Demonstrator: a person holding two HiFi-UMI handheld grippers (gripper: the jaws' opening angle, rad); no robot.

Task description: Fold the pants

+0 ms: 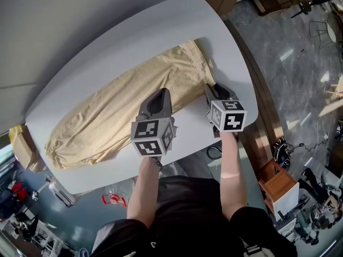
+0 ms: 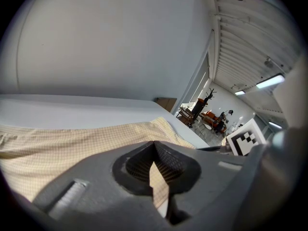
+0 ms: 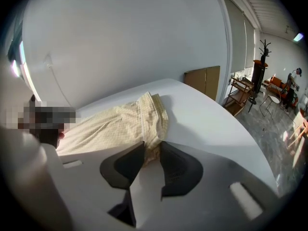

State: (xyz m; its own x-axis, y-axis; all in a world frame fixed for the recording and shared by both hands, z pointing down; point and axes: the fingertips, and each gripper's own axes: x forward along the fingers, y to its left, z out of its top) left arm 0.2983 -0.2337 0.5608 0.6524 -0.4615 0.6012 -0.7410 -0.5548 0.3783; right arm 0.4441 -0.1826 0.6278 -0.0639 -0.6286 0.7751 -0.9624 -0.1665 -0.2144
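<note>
Closest to us, by the near edge of the white table (image 1: 102, 170), our left gripper (image 2: 154, 142) holds its jaws pressed together on the near side of the pale yellow pants (image 1: 128, 98). At 3 o'clock from it, our right gripper (image 3: 151, 150) pinches the waistband (image 3: 155, 110) corner. Farther away, the pants lie flat on the table, stretched from 8 o'clock to 1 o'clock.
</note>
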